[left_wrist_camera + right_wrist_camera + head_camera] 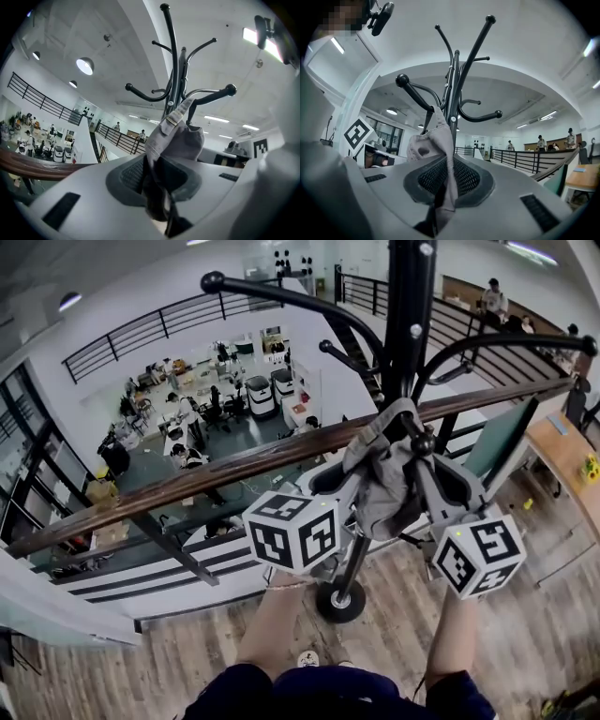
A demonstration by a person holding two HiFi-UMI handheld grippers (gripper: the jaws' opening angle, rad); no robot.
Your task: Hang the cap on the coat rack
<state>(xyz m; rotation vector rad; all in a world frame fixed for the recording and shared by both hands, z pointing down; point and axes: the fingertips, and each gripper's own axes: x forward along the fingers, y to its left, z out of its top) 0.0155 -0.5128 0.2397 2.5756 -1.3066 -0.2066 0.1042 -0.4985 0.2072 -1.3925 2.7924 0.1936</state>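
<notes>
A grey cap hangs bunched between my two grippers, right against the black coat rack. My left gripper is shut on the cap's cloth. My right gripper is shut on the cap's other side. In the left gripper view the cap's back strap lies over a curved hook arm that ends in a ball. In the right gripper view the same strap sits under a ball-tipped hook beside the pole. How the strap rests on the hook is partly hidden by cloth.
The rack's round base stands on a wood floor next to a wooden handrail. Beyond the rail an open office lies far below. A wooden table and a green panel are at the right. Other hooks branch out overhead.
</notes>
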